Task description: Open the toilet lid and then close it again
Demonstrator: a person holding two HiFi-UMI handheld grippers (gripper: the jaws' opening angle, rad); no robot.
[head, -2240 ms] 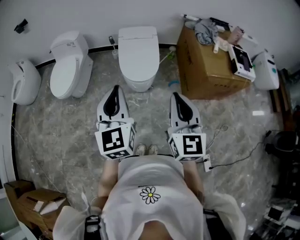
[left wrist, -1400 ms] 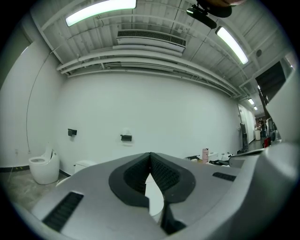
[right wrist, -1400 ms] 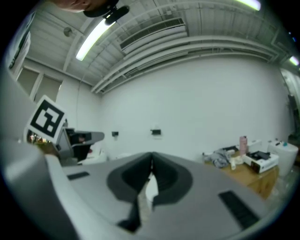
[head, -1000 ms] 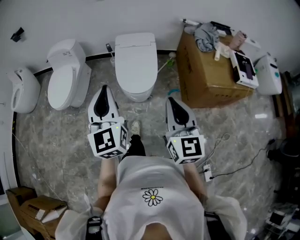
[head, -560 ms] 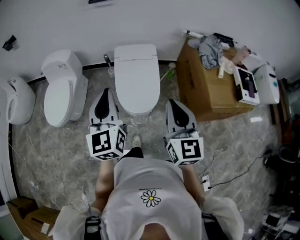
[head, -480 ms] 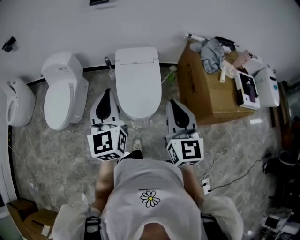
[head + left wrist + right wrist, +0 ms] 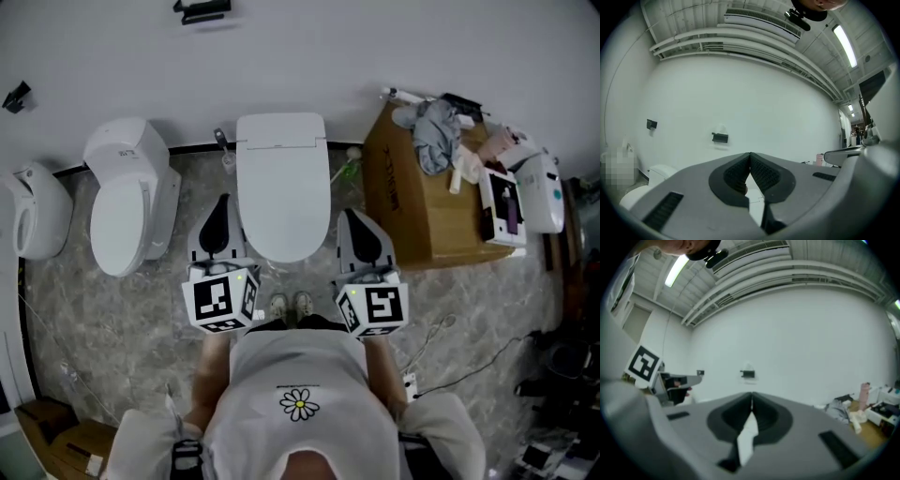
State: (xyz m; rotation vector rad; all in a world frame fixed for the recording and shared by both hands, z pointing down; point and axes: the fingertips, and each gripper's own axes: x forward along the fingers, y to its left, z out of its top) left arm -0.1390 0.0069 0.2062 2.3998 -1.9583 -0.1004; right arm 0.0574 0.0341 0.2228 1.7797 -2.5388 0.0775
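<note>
Standing square to the middle toilet (image 7: 279,129), I have its toilet lid (image 7: 281,187) lying shut and flat just ahead of me, hinge end toward the white wall. My left hand-held gripper (image 7: 222,200) and right hand-held gripper (image 7: 352,215) flank the front of the bowl, one on each side, pointing level at the wall. Both have their jaws pressed together with nothing in them, and neither touches the lid.

I judge the lid to be a stiff, light plastic shell, smooth and probably slippery, that swings on its rear hinge. The place to take it is the front lip, with a jaw hooked under the edge or the rim pinched between the pads. Coming back down, it should be lowered rather than dropped.

A second toilet (image 7: 122,202) stands well apart on my left. A cardboard box (image 7: 412,211) heaped with clutter sits near on the right, where it could crowd my right arm. A small fixture (image 7: 223,150) stands on the floor by the wall, beside the hinge end. I see nothing between the jaws and the front lip.
</note>
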